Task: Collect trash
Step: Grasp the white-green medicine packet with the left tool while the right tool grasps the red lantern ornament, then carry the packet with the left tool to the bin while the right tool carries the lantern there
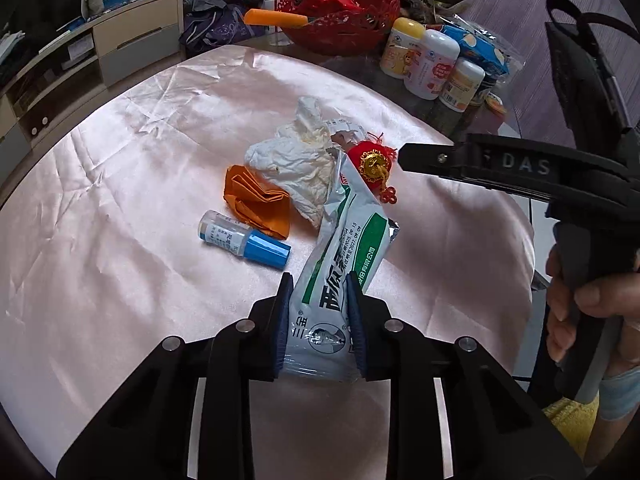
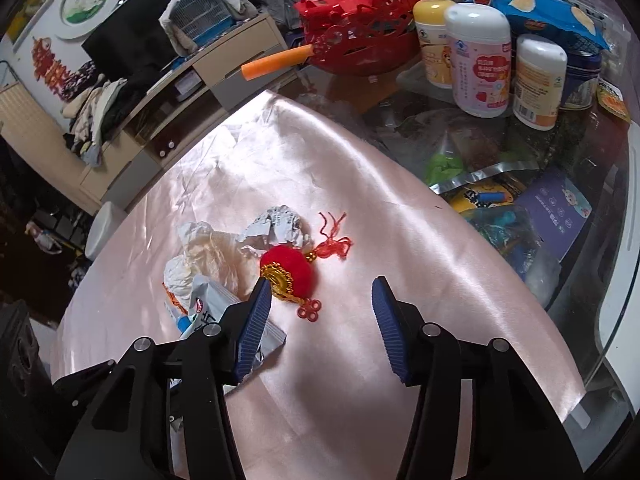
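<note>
On the pink satin cloth [image 1: 120,200] lies a heap of trash. My left gripper [image 1: 319,280] is shut on the near end of a white-and-green foil packet [image 1: 352,236]. Behind the packet are a crumpled white tissue [image 1: 296,160], folded orange paper [image 1: 256,200] and a small bottle with a blue cap [image 1: 244,240]. A red-and-gold lantern ornament [image 2: 288,268] lies beside crumpled printed paper [image 2: 276,224]. My right gripper [image 2: 321,284] is open just in front of the ornament, its left finger close to it and nothing between the pads. From the left wrist it shows as a black gripper [image 1: 404,158] held by a hand [image 1: 580,300].
At the back of the glass table [image 2: 580,152] stand a red cut-out basket [image 2: 360,40], three white bottles [image 2: 478,60] and a blue snack bag [image 2: 548,12]. An orange stick [image 2: 276,62] pokes out of the basket. A low cabinet [image 1: 132,40] runs along the left.
</note>
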`<state>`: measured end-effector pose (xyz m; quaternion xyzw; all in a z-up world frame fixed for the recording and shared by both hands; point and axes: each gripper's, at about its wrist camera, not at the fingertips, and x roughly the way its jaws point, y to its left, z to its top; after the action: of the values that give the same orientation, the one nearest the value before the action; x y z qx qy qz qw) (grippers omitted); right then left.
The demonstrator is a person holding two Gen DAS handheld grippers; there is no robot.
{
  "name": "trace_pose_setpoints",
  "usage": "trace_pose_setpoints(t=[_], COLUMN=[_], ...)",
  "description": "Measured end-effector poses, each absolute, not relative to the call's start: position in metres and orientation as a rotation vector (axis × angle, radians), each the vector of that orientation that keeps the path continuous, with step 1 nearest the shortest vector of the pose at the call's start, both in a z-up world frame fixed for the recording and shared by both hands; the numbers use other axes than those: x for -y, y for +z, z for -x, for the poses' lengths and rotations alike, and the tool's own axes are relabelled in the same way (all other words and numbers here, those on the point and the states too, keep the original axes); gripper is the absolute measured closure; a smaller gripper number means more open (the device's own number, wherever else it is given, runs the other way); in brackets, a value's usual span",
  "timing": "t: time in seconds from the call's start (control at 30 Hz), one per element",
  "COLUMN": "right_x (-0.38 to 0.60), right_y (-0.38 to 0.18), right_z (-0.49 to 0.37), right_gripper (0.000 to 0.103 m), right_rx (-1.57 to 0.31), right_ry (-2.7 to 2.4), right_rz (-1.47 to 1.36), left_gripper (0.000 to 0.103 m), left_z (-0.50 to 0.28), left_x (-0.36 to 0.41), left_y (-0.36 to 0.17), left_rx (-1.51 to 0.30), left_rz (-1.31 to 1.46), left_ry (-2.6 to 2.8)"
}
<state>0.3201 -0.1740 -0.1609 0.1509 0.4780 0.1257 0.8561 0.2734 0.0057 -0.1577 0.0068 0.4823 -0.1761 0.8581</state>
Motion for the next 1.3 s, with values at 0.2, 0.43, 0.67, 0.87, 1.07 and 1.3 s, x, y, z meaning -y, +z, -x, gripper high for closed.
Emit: trace_pose_setpoints(t=[0.2,0.43,0.67,0.87,1.07,1.3], right_x=[0.146,0.141,0.154,0.167,0.185,0.220], right_y=[-0.170,-0.179,-0.166,-0.143,-0.100,-0.067], right_z=[-0.333,-0.337,-0.310,-0.278,-0.236,-0.172], right_gripper=[0.062,0.067,0.067,0.067,0.067,0.067], right_rx=[-1.028,-1.039,-1.019,-0.990,-0.939,-0.888], right_ry=[0.307,0.306,0.292,0.286,0.265,0.209], right_rz=[-0.282,-0.261,-0.256,-0.254,-0.189,-0.160], left_gripper=[0.079,0.079,0.079,0.079,0.079,0.079], left_z=[-0.264,-0.263,-0.249,-0.229,-0.200,-0.156], left_x=[-0.017,-0.025,-0.025,-0.024,-0.018,-0.004], left_y=[-0.150,-0.153,-0.141,-0.120,-0.097,-0.078], left_rx=[-1.011,-1.027,-1.001,-0.959,-0.924,-0.897], left_rz=[-0.024,-0.012,-0.003,-0.017,-0.034,-0.036], left_ry=[-0.363,-0.357,-0.366,-0.357,-0.355,-0.365])
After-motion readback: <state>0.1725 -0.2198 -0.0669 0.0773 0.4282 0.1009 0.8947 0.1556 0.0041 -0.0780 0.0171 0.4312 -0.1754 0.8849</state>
